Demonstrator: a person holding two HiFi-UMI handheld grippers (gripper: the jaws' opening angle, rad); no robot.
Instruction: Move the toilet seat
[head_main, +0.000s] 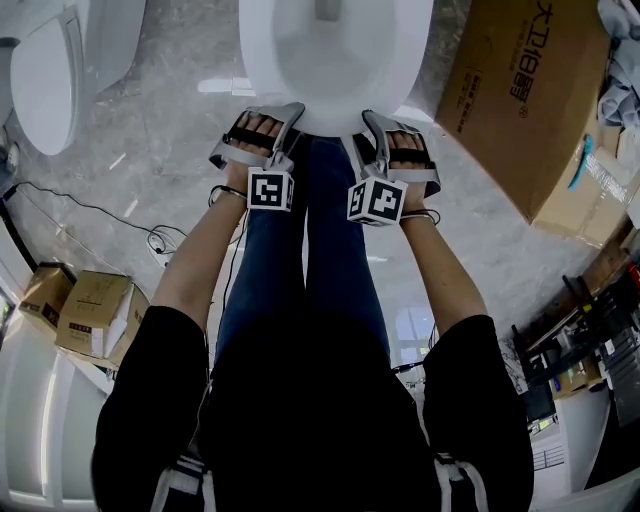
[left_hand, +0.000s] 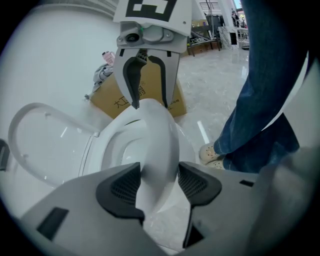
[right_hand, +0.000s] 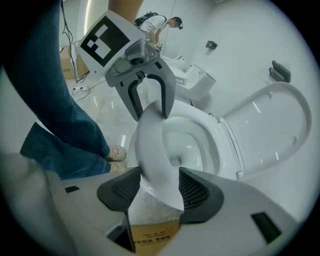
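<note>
The white toilet seat (head_main: 335, 118) is tilted up off the bowl (right_hand: 192, 145), and both grippers grip its front edge. In the head view my left gripper (head_main: 262, 140) and right gripper (head_main: 395, 150) sit side by side at that edge. In the left gripper view the seat ring (left_hand: 157, 145) runs between the dark pads (left_hand: 122, 187) of my left gripper (left_hand: 157, 182). In the right gripper view the seat (right_hand: 152, 145) is pinched in my right gripper (right_hand: 159, 187). The lid (right_hand: 270, 130) stands open behind the bowl.
A large cardboard box (head_main: 520, 90) lies right of the toilet. A second toilet (head_main: 45, 70) stands at far left, with small boxes (head_main: 95, 310) and a floor cable (head_main: 150, 235) nearby. The person's legs (head_main: 320, 260) stand right before the bowl. Another person (right_hand: 160, 25) is far off.
</note>
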